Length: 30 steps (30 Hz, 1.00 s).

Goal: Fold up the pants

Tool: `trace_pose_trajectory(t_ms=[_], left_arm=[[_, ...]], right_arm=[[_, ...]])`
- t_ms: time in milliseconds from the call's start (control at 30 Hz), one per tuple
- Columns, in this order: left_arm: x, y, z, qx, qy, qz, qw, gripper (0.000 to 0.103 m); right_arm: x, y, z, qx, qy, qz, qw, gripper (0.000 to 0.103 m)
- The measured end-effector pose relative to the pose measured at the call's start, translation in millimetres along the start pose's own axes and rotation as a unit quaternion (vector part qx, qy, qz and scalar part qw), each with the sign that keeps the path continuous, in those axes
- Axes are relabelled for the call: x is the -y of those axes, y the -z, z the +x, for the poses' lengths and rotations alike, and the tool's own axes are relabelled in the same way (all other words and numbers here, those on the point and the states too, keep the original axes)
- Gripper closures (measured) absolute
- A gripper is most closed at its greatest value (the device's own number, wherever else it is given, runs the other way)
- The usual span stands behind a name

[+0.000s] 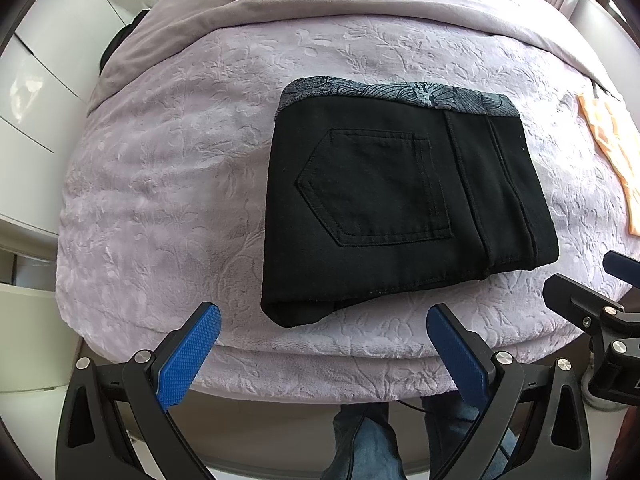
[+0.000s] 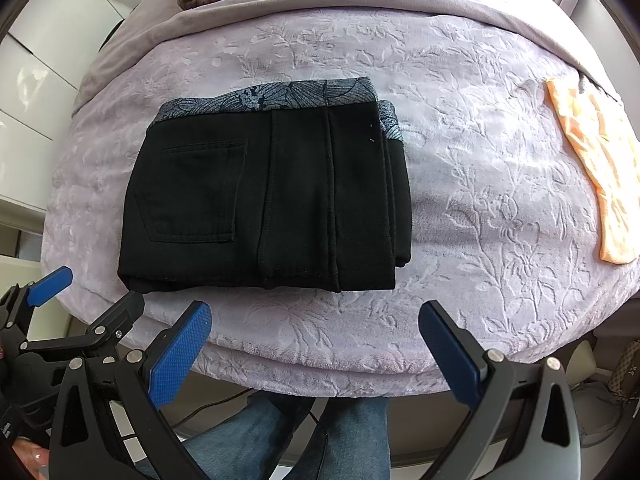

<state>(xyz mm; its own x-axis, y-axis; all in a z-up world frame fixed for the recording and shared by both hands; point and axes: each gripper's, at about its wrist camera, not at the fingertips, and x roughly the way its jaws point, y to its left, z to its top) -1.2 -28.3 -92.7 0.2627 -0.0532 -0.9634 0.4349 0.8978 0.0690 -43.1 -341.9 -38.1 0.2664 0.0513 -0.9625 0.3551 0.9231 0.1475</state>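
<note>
Pants: black pants (image 1: 404, 200) lay folded into a compact rectangle on the lilac embossed bedspread (image 1: 168, 184), back pocket (image 1: 372, 184) up, patterned grey waistband (image 1: 400, 94) toward the far side.
Left tool: the left tool (image 1: 324, 356) hung at the bed's near edge, fingers wide apart, holding nothing.
Right tool: the right tool (image 2: 316, 356) likewise gaped empty.
Beside: an orange cloth (image 2: 596, 168) lay well apart.

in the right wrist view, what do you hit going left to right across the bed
left gripper at the near left edge → folded black pants → bare stretch of lavender blanket → orange cloth at the right edge
</note>
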Motion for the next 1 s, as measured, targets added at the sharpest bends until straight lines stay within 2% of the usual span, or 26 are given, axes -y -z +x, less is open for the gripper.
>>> trace_pose_trajectory(t_ms=[1000], left_arm=[[-3.0,-0.9,1.4,0.006,-0.002,0.007,1.0,0.0]], right_arm=[[-4.1,5.8,5.5,-0.002,0.003,0.001,1.0,0.0]])
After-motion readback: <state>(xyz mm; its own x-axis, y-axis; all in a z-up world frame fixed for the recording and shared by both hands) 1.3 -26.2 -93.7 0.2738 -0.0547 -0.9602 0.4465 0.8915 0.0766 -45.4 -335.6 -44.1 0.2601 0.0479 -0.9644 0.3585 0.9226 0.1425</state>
